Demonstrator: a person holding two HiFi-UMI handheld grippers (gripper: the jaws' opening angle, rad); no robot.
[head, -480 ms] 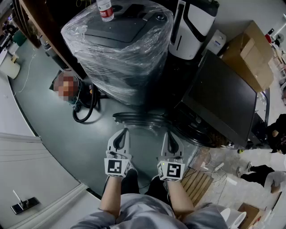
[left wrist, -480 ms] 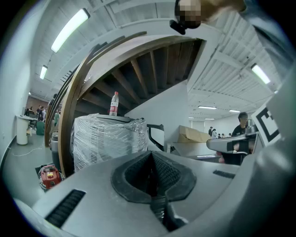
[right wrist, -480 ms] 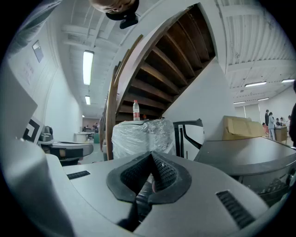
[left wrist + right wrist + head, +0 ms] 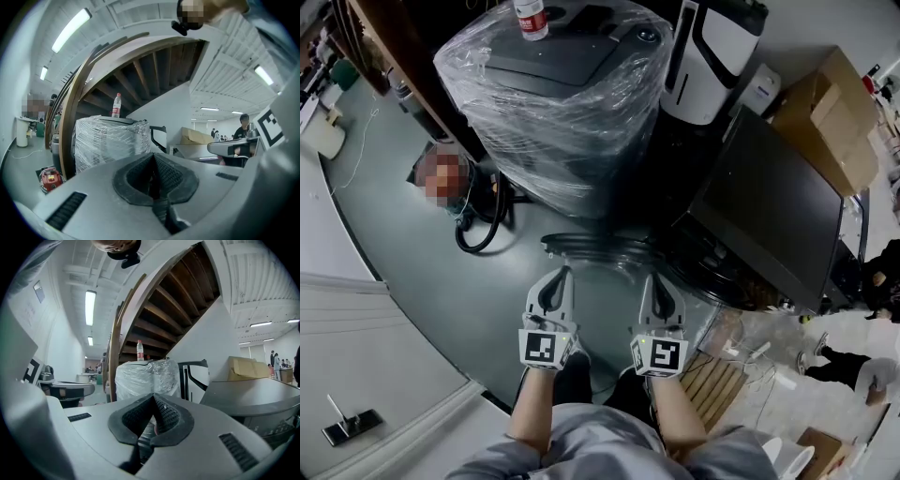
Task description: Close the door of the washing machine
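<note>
The washing machine (image 4: pixel 558 103), wrapped in clear plastic film, stands ahead of me in the head view, and also shows in the left gripper view (image 4: pixel 110 140) and the right gripper view (image 4: pixel 147 376). Its dark round door (image 4: pixel 591 248) hangs open at the front, low down and seen edge-on. My left gripper (image 4: pixel 561 272) and right gripper (image 4: pixel 652 279) are held side by side just short of the door, touching nothing. The left gripper (image 4: pixel 152 157) is shut and empty. The right gripper (image 4: pixel 152 399) is shut and empty too.
A water bottle (image 4: pixel 529 21) stands on the machine's top. A white and black appliance (image 4: pixel 712 56), a black flat panel (image 4: pixel 769 202) and cardboard boxes (image 4: pixel 825 117) are at the right. A black hose coil (image 4: pixel 483 225) lies on the floor at the left, a wooden pallet (image 4: pixel 712 375) by my right arm.
The head view has shifted slightly, so the machine sits a little further right and lower. Both grippers hold the same place and stay shut.
</note>
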